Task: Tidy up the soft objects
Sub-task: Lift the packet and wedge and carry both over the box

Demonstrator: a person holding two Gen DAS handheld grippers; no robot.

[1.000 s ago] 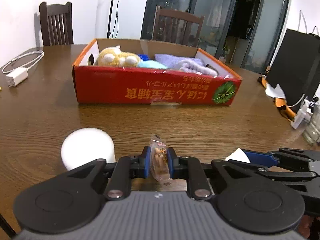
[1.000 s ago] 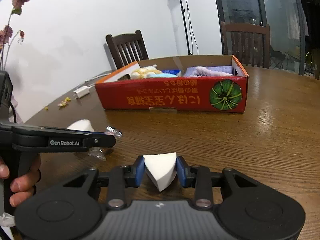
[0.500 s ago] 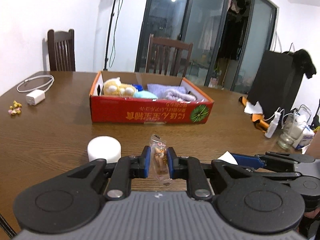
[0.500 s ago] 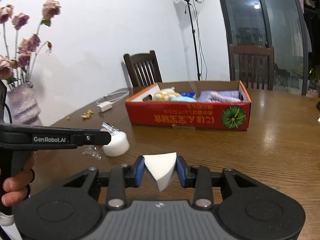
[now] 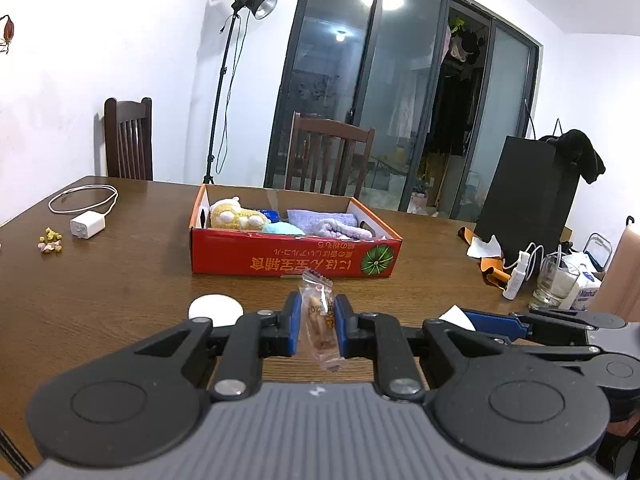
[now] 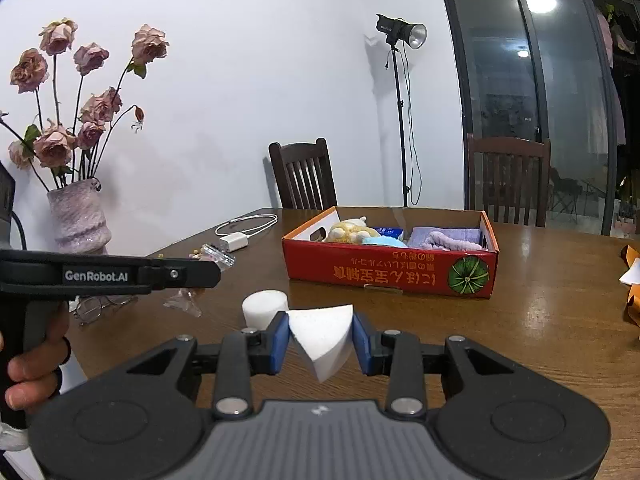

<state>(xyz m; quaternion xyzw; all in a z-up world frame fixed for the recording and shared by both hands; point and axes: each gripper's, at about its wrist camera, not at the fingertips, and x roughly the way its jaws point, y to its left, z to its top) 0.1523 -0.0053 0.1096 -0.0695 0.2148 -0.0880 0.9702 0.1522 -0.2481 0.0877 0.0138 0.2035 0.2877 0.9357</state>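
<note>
My left gripper (image 5: 318, 322) is shut on a clear-wrapped snack packet (image 5: 320, 328), held above the wooden table; the packet also shows in the right wrist view (image 6: 218, 255). My right gripper (image 6: 320, 342) is shut on a white wedge-shaped sponge (image 6: 322, 340), whose tip shows in the left wrist view (image 5: 456, 316). A white foam cylinder (image 5: 215, 310) (image 6: 265, 307) stands on the table in front of both. The red cardboard box (image 5: 296, 260) (image 6: 390, 272) farther back holds a yellow plush toy (image 5: 238, 216), a light blue item and a purple towel (image 5: 328, 224).
A white charger with cable (image 5: 87, 226) and small crumbs (image 5: 50, 240) lie at the left. A glass (image 5: 558, 284), spray bottle (image 5: 514, 278), tissue pack and black bag (image 5: 528, 196) stand at the right. A vase of roses (image 6: 78, 216) and eyeglasses (image 6: 100, 306) are near the table's left edge.
Both grippers have risen and pulled back from the box, each still holding its item. The box and foam cylinder now look farther away and lower.
</note>
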